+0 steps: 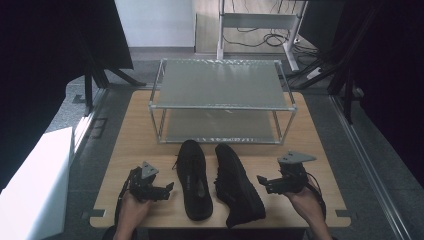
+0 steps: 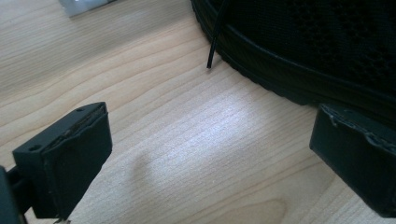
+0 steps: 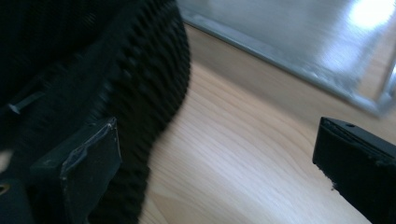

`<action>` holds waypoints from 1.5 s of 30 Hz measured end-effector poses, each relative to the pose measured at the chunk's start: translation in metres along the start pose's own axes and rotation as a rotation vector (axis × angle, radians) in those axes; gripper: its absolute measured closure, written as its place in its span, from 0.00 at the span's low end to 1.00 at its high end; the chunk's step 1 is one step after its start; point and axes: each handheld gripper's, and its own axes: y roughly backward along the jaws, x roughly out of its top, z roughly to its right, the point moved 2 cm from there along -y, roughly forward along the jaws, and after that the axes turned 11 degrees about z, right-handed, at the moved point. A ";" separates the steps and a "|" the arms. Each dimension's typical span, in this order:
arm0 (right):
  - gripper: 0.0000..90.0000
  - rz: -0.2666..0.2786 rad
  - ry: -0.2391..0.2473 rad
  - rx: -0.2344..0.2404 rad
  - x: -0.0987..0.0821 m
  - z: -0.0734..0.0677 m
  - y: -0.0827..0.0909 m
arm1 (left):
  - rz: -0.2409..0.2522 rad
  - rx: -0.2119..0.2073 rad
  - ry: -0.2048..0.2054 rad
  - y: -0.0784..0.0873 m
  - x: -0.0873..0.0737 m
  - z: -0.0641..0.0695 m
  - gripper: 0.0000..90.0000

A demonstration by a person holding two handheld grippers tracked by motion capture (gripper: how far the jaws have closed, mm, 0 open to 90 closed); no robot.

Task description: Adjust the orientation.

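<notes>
Two black shoes lie side by side on the wooden table (image 1: 140, 135), toes toward the rack. The left shoe (image 1: 194, 178) is just right of my left gripper (image 1: 167, 190), which is open with bare wood between its jaws; the shoe's sole (image 2: 299, 79) and a lace end (image 2: 212, 46) show ahead of it. The right shoe (image 1: 236, 184) lies left of my right gripper (image 1: 262, 183), also open. In the right gripper view that shoe's mesh side (image 3: 116, 84) is against the left jaw, with nothing between the jaws.
A two-tier metal rack (image 1: 222, 82) with grey shelves stands at the table's far half; its lower shelf edge (image 3: 289, 60) shows in the right gripper view. A white box (image 1: 35, 185) sits off the table at the left. Black frames and cables lie beyond.
</notes>
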 end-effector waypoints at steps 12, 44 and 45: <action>0.01 -0.054 0.087 0.080 0.012 -0.037 -0.034 | -0.021 0.023 -0.031 0.000 0.000 0.000 0.00; 0.02 -0.010 -0.008 -0.005 0.000 -0.004 -0.014 | -0.061 0.041 -0.057 -0.003 -0.002 0.003 0.00; 0.02 -0.008 -0.015 -0.012 0.000 -0.001 -0.012 | -0.063 0.040 -0.057 -0.004 -0.002 0.003 0.00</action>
